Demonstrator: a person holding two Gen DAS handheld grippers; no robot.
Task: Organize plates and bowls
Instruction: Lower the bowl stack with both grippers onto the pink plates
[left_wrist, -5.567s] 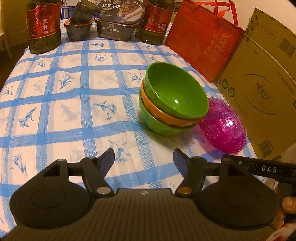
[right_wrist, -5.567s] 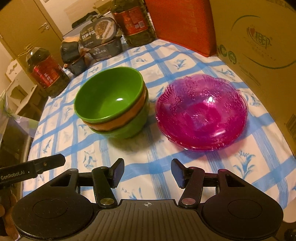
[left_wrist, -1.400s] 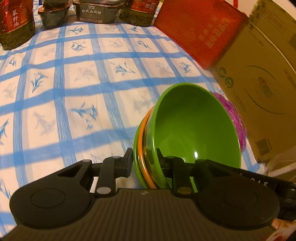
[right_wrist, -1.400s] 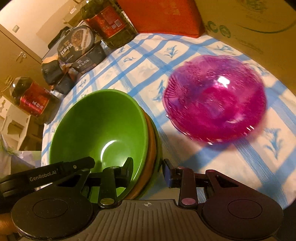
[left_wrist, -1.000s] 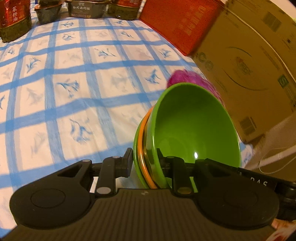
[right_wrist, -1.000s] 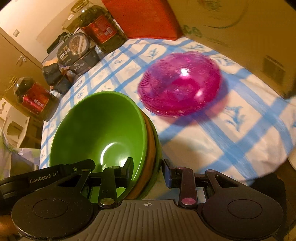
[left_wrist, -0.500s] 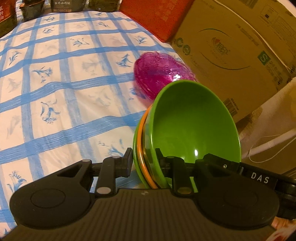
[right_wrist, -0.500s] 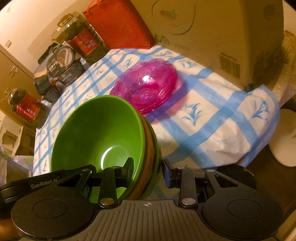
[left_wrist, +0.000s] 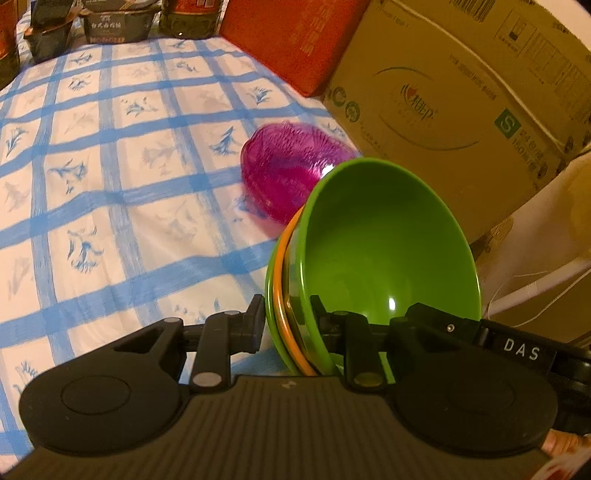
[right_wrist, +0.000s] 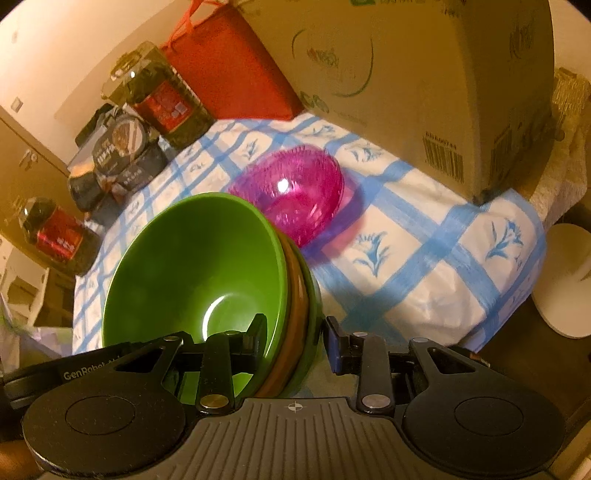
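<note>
A desk under a white cloth with blue checks and small blue flower prints (left_wrist: 110, 177) fills both views, with a large brown cardboard box (left_wrist: 461, 92) and a red fabric bag (right_wrist: 229, 70) along its edge at 1 o'clock and dark oil bottles with red labels (right_wrist: 166, 99) further back.

The nested stack of smooth, round plastic bowls, green over orange over green (left_wrist: 384, 258), hangs tilted in the air near the desk's corner, pinched at opposite sides of its rim. The left gripper (left_wrist: 288, 325) is closed to a narrow gap on the rim, one finger inside the top bowl and one outside the bottom bowl. The right gripper (right_wrist: 295, 339) grips the far side likewise, though its outer finger seems to stand slightly clear of the wall.

The glossy plastic looks slippery, and each grip spans three loose rims; if the two grippers drift apart or tilt unevenly, the inner bowls could slide out or the stack could twist free, probably past the desk edge.

The translucent magenta ribbed glass-like dish (right_wrist: 291, 192) rests on the cloth at 12 o'clock, just beyond the stack.
</note>
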